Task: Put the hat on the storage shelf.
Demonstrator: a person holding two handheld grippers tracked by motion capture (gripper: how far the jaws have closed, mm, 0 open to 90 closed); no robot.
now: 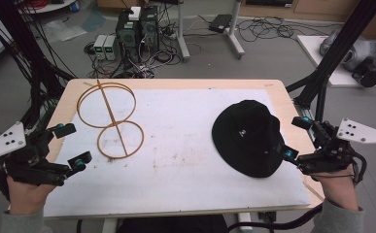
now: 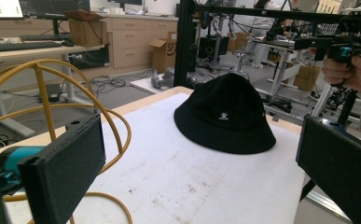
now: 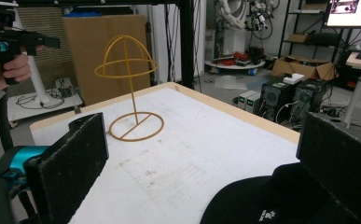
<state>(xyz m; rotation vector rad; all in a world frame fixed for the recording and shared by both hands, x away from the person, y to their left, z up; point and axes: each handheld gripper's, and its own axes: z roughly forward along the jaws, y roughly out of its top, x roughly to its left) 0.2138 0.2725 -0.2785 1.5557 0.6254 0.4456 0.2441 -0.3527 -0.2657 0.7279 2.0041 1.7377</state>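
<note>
A black bucket hat [image 1: 247, 137] with a small white logo lies crown up on the right of the white mat; it also lies ahead of the left gripper [image 2: 225, 115] and low in front of the right one [image 3: 271, 200]. A yellow wire hat stand [image 1: 111, 119] stands upright at the left; its dome [image 3: 126, 58] tops a thin post on a ring base. My left gripper [image 1: 74, 144] is open at the table's left edge, close to the stand's base, holding nothing. My right gripper [image 1: 295, 138] is open just right of the hat's brim, its jaws clear of the hat.
The white mat [image 1: 176, 155] covers most of the wooden table [image 1: 176, 83]. Black frame posts [image 1: 331, 58] rise at both sides of the table. Computers and cables [image 1: 137, 34] sit on the floor behind it.
</note>
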